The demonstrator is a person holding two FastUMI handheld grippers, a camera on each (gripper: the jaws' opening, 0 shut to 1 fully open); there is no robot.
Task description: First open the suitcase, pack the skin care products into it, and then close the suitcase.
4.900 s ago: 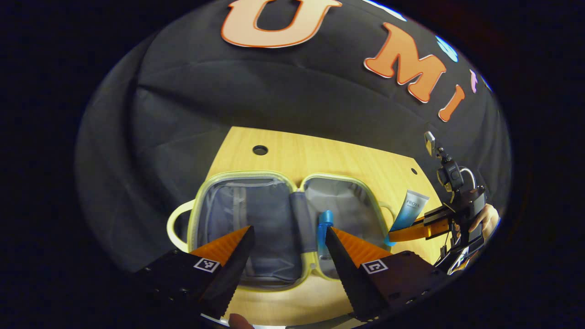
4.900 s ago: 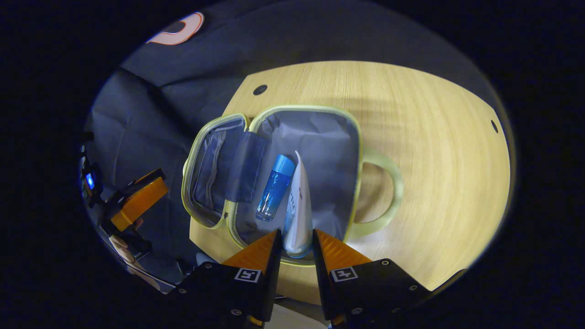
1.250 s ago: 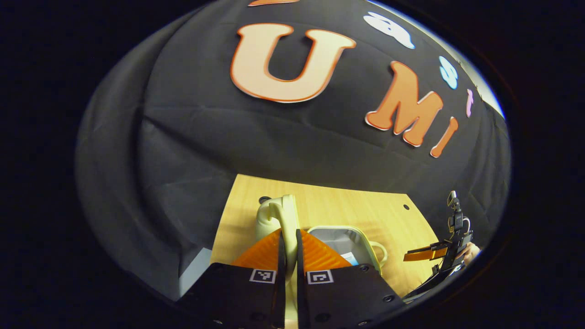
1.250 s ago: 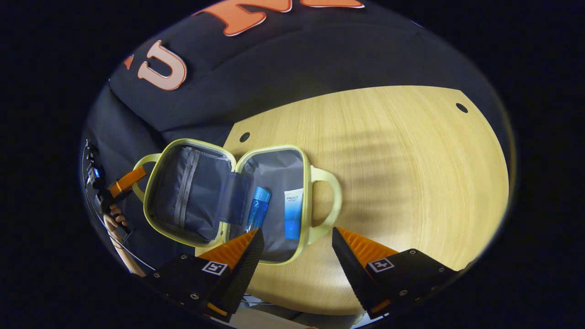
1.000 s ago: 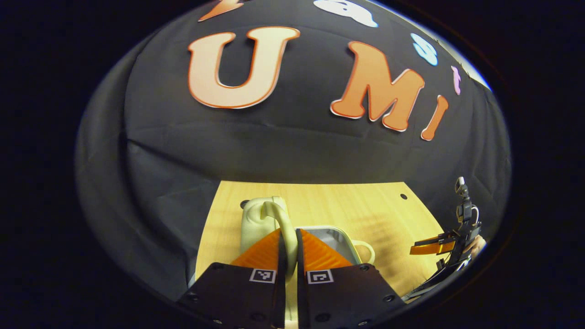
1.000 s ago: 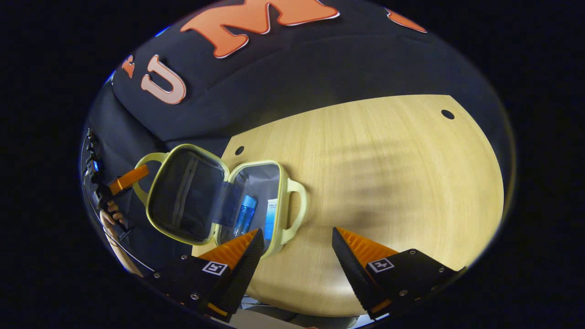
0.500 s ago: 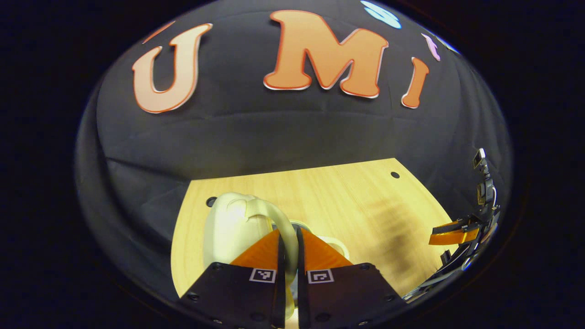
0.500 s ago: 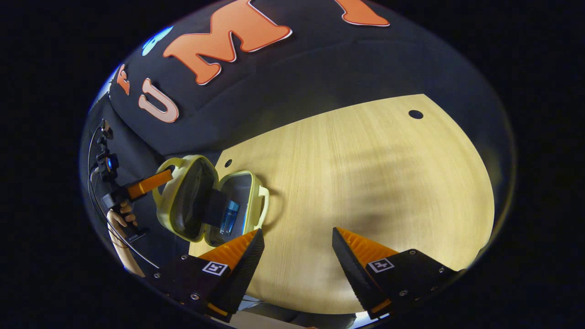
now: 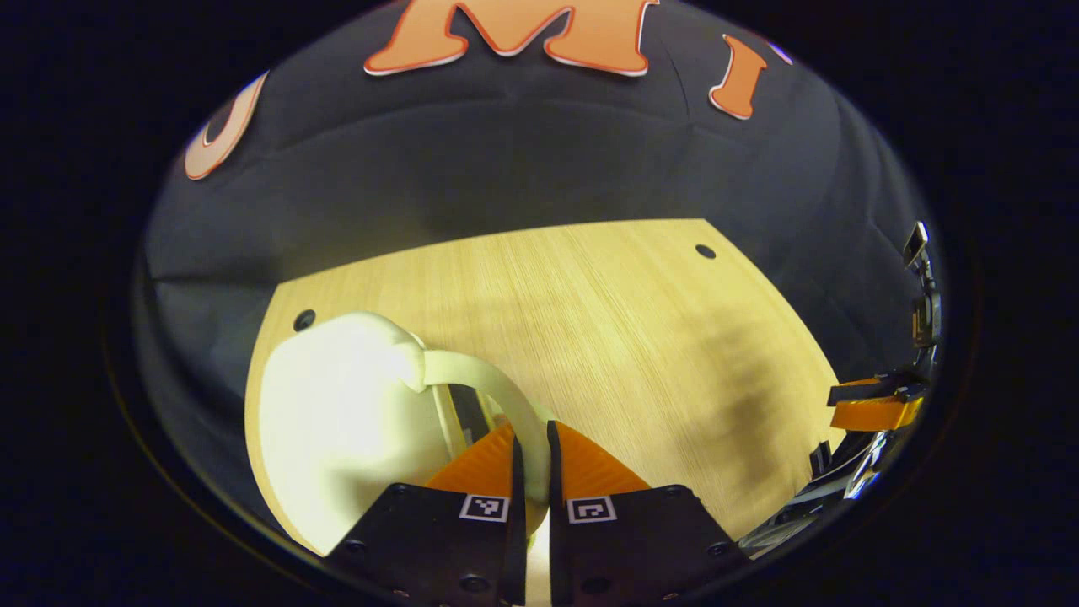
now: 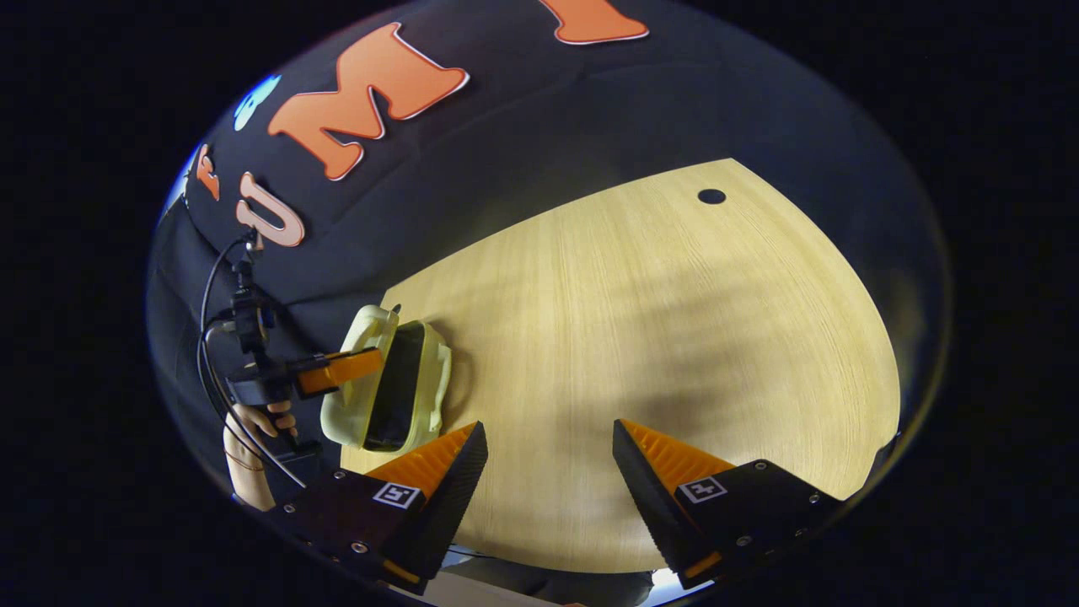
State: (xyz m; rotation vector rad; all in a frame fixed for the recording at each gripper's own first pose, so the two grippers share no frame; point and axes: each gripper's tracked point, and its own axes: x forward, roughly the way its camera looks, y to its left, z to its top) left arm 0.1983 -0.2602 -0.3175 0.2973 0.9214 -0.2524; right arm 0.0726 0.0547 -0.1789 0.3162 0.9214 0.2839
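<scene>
Now suitcase handle [image 9: 506, 396] between left gripper [image 9: 533, 447] fingers

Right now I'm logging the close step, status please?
Left hand-held gripper shut on lid handle. Right hand-held gripper open, over bare table. Suitcase lid nearly down, gap remains. Nothing in the way.

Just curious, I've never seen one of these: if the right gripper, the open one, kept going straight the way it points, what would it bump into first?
Probably the bare wooden table. The right gripper is open, with nothing between its fingers; the small case lies off to its side.
</scene>
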